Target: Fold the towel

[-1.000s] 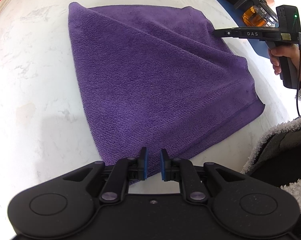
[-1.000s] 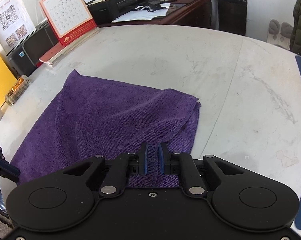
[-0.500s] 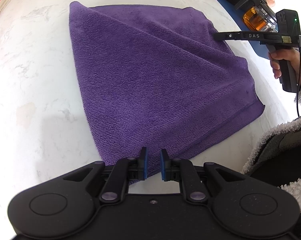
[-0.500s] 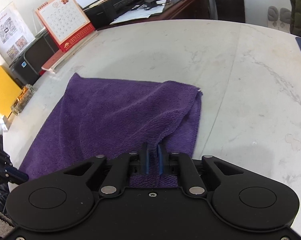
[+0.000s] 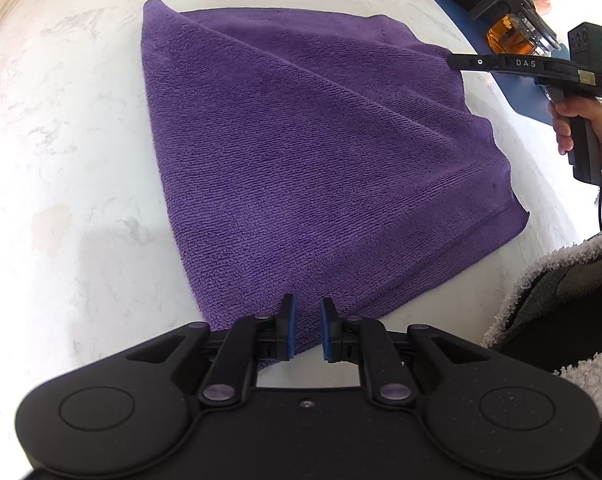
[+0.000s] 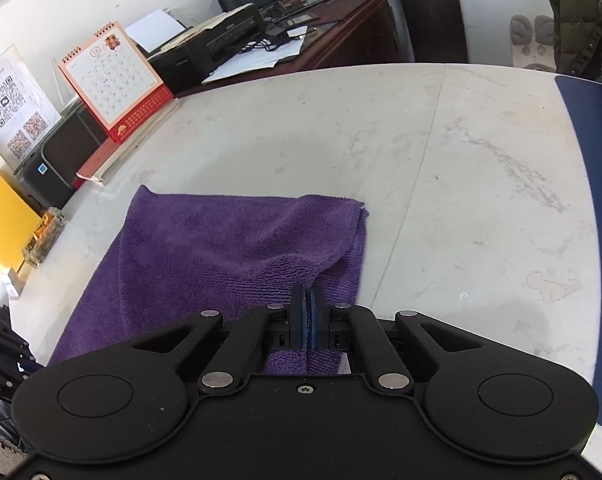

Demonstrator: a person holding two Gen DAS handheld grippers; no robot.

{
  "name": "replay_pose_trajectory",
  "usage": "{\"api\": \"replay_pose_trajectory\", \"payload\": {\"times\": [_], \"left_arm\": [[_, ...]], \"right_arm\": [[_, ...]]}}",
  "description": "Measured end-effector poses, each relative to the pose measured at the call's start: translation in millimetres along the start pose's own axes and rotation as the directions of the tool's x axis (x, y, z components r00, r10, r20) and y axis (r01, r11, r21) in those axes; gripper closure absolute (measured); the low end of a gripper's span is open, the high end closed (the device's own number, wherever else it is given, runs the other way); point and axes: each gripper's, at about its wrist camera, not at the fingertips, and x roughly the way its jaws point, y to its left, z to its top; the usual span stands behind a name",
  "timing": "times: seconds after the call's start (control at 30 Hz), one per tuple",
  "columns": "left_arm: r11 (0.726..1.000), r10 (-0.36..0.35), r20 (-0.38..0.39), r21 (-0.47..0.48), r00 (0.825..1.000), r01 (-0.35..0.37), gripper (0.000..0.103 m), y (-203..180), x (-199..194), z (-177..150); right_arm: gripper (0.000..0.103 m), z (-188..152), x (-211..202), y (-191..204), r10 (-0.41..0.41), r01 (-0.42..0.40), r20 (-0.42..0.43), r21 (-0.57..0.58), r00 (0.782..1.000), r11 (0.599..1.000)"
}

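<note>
A: Blue rubber on the pads (image 6: 301,320), pressed together at lower centre of the right wrist view?

B: Yes. Right gripper (image 6: 309,320) clamped tight on a raised fold of the towel (image 6: 221,248). Purple cloth tenting up to the pinch, bunched just beneath.

A: And the other one?

B: Left gripper (image 5: 307,328) at bottom centre of its own view, pads a narrow gap apart. Near corner of the towel lying in and under that gap, not visibly squeezed. Cannot tell about any touch at the tips.

A: Rest of the towel?

B: Spread on the white marbled table (image 5: 61,160), filling the middle of the left view. One diagonal ridge running from the upper left corner towards the right edge. There, pinched by the right gripper's black tip, held by a hand (image 5: 581,128) at right.

A: Further out?

B: Fleecy sleeve (image 5: 541,280) at lower right of the left view, amber-filled glass container (image 5: 509,32) at upper right. In the right view, a desk calendar (image 6: 113,80) at upper left, black printer (image 6: 209,52) behind it, dark blue mat (image 6: 597,240) along the right edge.
</note>
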Motion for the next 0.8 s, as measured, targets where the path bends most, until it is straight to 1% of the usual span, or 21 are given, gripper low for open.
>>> {"api": "replay_pose_trajectory", "payload": {"times": [0.2, 0.37, 0.47, 0.57, 0.63, 0.7, 0.77, 0.8], "left_arm": [[1.0, 0.0, -0.003, 0.004, 1.0, 0.0, 0.092, 0, 0, 0], [1.0, 0.0, -0.002, 0.007, 1.0, 0.0, 0.092, 2, 0, 3], [1.0, 0.002, 0.0, 0.01, 1.0, -0.002, 0.092, 4, -1, 3], [1.0, 0.004, 0.005, 0.01, 1.0, -0.004, 0.092, 3, -1, 2], [1.0, 0.007, 0.011, 0.011, 1.0, -0.007, 0.092, 2, -2, 1], [1.0, 0.009, 0.015, 0.011, 1.0, -0.009, 0.092, 2, -2, 0], [1.0, 0.014, 0.017, 0.015, 1.0, -0.014, 0.092, 1, -3, -1], [1.0, 0.016, 0.018, 0.018, 1.0, -0.017, 0.092, 0, -3, -1]], "right_arm": [[0.101, -8, 7, -5, -0.06, 0.059, -0.033, -0.013, 0.998, 0.998], [0.101, -11, 12, 7, -0.116, 0.111, -0.046, -0.104, 0.992, 0.988], [0.099, -10, 13, 16, -0.145, 0.136, -0.052, -0.154, 0.988, 0.979], [0.093, -7, 6, 17, -0.144, 0.136, -0.039, -0.149, 0.989, 0.979], [0.091, 1, -4, 20, -0.15, 0.148, -0.004, -0.155, 0.989, 0.977], [0.087, 10, -9, 21, -0.142, 0.145, 0.027, -0.157, 0.989, 0.977], [0.086, 23, -4, 27, -0.11, 0.117, 0.047, -0.186, 0.993, 0.975], [0.086, 30, 3, 31, -0.097, 0.103, 0.04, -0.21, 0.995, 0.972]]}}
